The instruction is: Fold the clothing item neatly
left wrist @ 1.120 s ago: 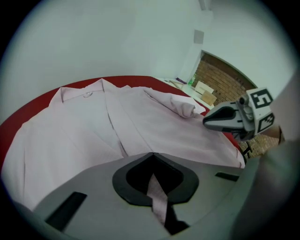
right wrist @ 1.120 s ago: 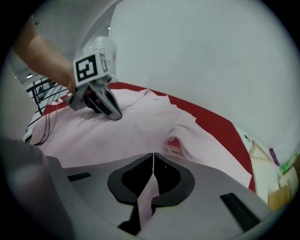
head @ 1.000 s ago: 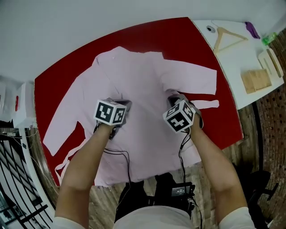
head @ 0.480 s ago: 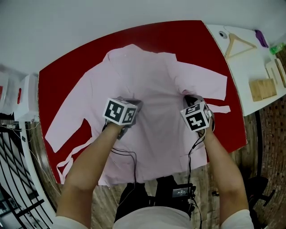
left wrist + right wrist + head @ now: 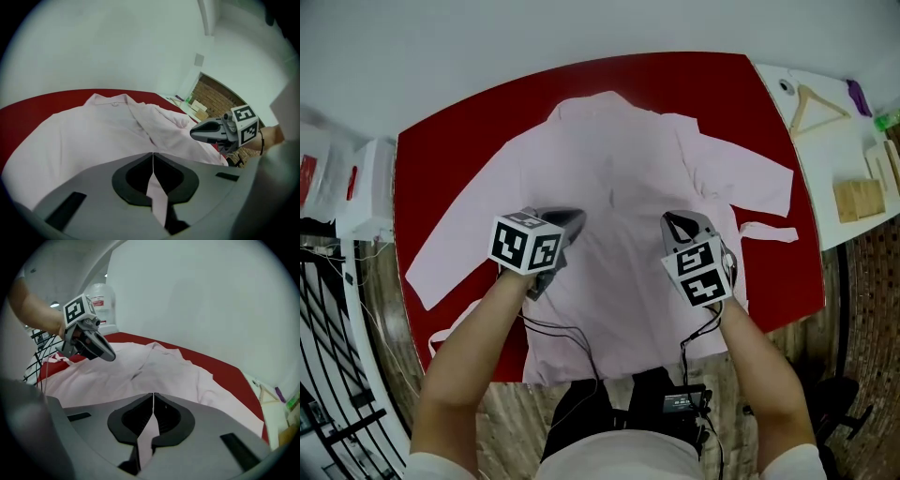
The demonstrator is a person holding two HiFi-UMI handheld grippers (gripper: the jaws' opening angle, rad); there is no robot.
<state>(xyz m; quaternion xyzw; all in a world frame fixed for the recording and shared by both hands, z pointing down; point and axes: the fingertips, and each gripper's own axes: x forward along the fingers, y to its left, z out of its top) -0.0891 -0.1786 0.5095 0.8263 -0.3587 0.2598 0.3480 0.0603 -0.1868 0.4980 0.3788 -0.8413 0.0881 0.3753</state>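
A pale pink shirt (image 5: 619, 169) lies spread on the red table (image 5: 450, 150), collar at the far side and sleeves out to both sides. My left gripper (image 5: 570, 219) is over the shirt's left middle, shut on a pinch of the pink cloth (image 5: 154, 190). My right gripper (image 5: 677, 223) is over the right middle, likewise shut on a fold of the cloth (image 5: 146, 432). In the left gripper view the left gripper (image 5: 153, 154) faces the collar (image 5: 112, 101), with the right gripper (image 5: 211, 131) beside it. The right gripper view shows its gripper (image 5: 153, 394) and the left gripper (image 5: 93, 347).
A white side table (image 5: 825, 150) at the right holds a wooden hanger (image 5: 818, 98) and wooden blocks (image 5: 860, 197). A white container (image 5: 366, 187) and black railing (image 5: 333, 375) stand at the left. Thin pink ties (image 5: 766, 231) trail off the shirt's sides.
Both grippers have risen a little with the pinched cloth and drawn slightly toward me. The head view has shifted, so the table and shirt sit further right in it.
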